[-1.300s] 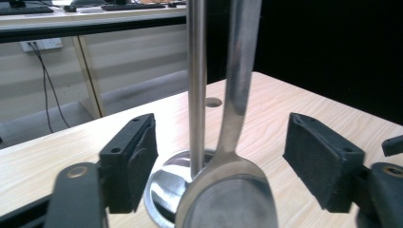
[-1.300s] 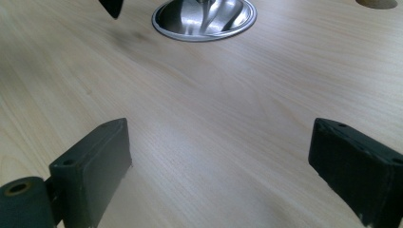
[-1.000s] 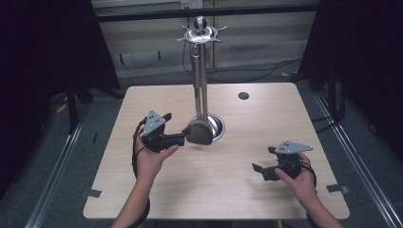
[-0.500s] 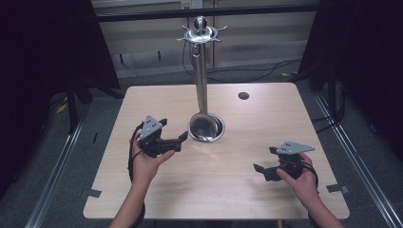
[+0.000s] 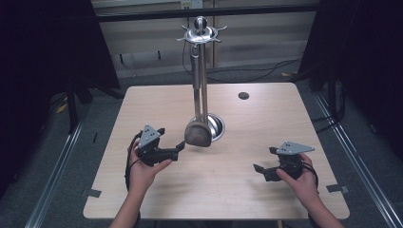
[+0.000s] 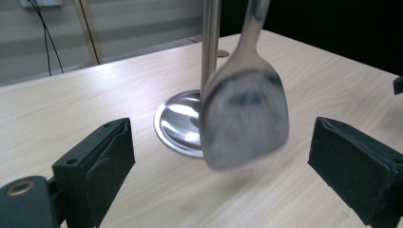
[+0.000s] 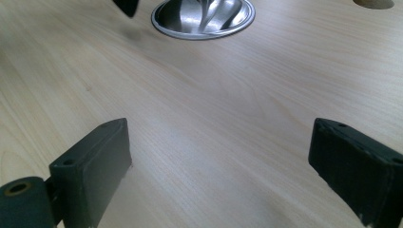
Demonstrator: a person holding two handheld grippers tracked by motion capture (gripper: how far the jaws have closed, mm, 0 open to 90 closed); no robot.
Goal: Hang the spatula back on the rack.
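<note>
A steel utensil stand (image 5: 199,80) rises from a round base (image 5: 217,127) in the middle of the wooden table (image 5: 285,114). A metal spatula (image 5: 197,134) hangs from its top ring, blade low and blurred (image 6: 244,118). My left gripper (image 5: 177,151) sits just left of the blade and points at it. Its jaws have just been opening and now stand wide, clear of the blade on both sides in the left gripper view (image 6: 223,142). My right gripper (image 5: 264,160) rests low at the table's front right, open over bare wood (image 7: 218,142).
A small dark round hole (image 5: 243,95) lies in the tabletop at the back right. The stand's base (image 7: 202,14) shows far ahead in the right gripper view. Cables run on the floor behind the table. Metal rails flank both sides.
My left gripper has drawn back from the spatula blade toward the front left and sunk a little. The freed blade hangs by the stand and swings. The right hand has stayed still.
</note>
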